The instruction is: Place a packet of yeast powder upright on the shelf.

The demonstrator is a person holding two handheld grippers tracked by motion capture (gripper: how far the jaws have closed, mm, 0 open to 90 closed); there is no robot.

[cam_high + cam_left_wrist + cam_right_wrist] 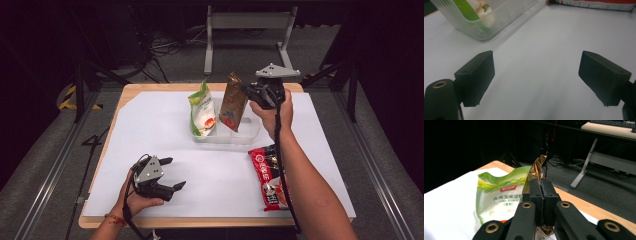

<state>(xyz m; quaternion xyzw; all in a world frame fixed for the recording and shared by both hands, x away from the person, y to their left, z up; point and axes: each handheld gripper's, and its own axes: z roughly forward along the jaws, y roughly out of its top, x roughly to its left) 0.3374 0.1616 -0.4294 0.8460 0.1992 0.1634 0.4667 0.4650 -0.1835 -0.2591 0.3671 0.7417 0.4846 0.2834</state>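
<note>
Two black claw jaws pinch crinkly gold pouch (233,102).

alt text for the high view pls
A person's right gripper pinches the top of a tall brown-gold foil packet standing in a clear plastic tub beside a green and white pouch. The left gripper rests open on the white table; a red noodle packet lies flat.

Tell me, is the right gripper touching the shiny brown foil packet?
Touching: in the right gripper view, the right gripper has its jaws shut on the brown foil packet.
</note>
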